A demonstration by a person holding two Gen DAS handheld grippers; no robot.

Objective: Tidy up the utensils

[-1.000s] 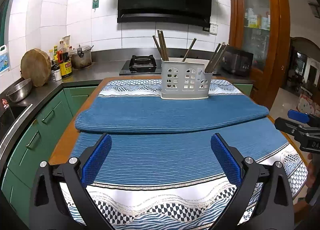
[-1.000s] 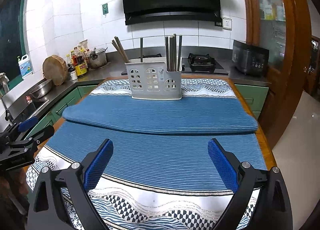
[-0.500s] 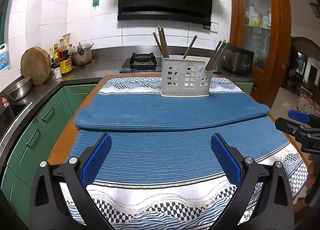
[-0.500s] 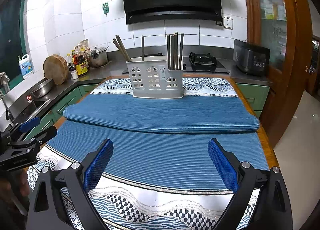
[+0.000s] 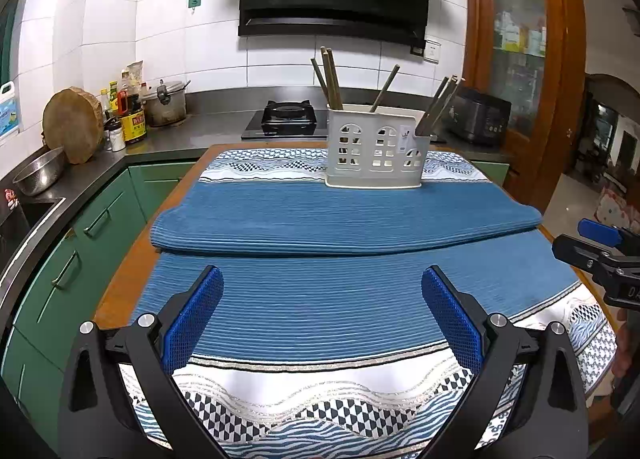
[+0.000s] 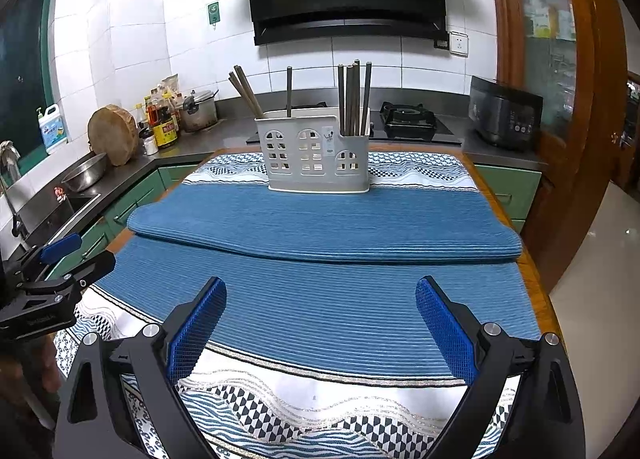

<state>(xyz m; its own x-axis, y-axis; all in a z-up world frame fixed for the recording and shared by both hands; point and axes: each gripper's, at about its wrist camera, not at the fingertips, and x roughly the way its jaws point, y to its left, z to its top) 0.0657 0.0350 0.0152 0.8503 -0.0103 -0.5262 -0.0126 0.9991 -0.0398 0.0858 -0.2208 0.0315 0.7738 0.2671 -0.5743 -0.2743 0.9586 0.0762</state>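
1. The desk [image 5: 120,283] is carrying a blue ribbed cloth [image 5: 340,299] with a white patterned border, which is covering nearly all of its top.
2. A second blue cloth [image 5: 344,219], folded, is lying across the first one at the middle of the desk.
3. The white holder [image 5: 376,155] is standing upright at the far end of the desk, its base sitting at the back edge of the folded cloth.
4. The left gripper [image 5: 322,317] is hovering over the near end of the desk, its jaws standing wide apart and gripping nothing.
5. The right gripper [image 6: 320,323] is hovering beside it over the same near end, its jaws also spread wide and holding nothing.
6. The chopsticks [image 6: 354,99] are all standing in the holder: a few leaning in the left compartment, one in the middle, and a bunch in the right one.
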